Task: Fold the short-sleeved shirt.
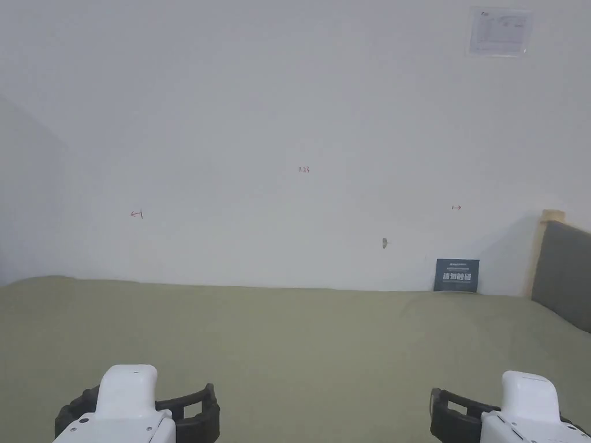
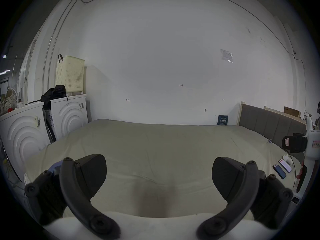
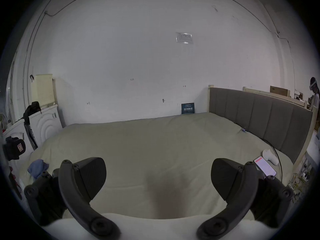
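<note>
Pale green bed (image 1: 300,346) against white wall (image 1: 277,115); grey headboard (image 1: 563,271) rightward

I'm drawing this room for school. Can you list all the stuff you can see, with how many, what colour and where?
bed cover: one, pale green, spread over the bed
blue cloth: one, crumpled, on the bed's left edge; cannot tell if it is the shirt
headboard: one, grey, right end of the bed
wall: white, behind the bed
paper sheet: one, white, high on the wall
dark sign: one, dark blue, against the wall by the headboard
phones: two, on the bed's right side
white cabinets: two, left of the bed
basket: one, cream, on a cabinet
black bag: one, beside the basket
left tongs: black, open
right tongs: black, open
</note>
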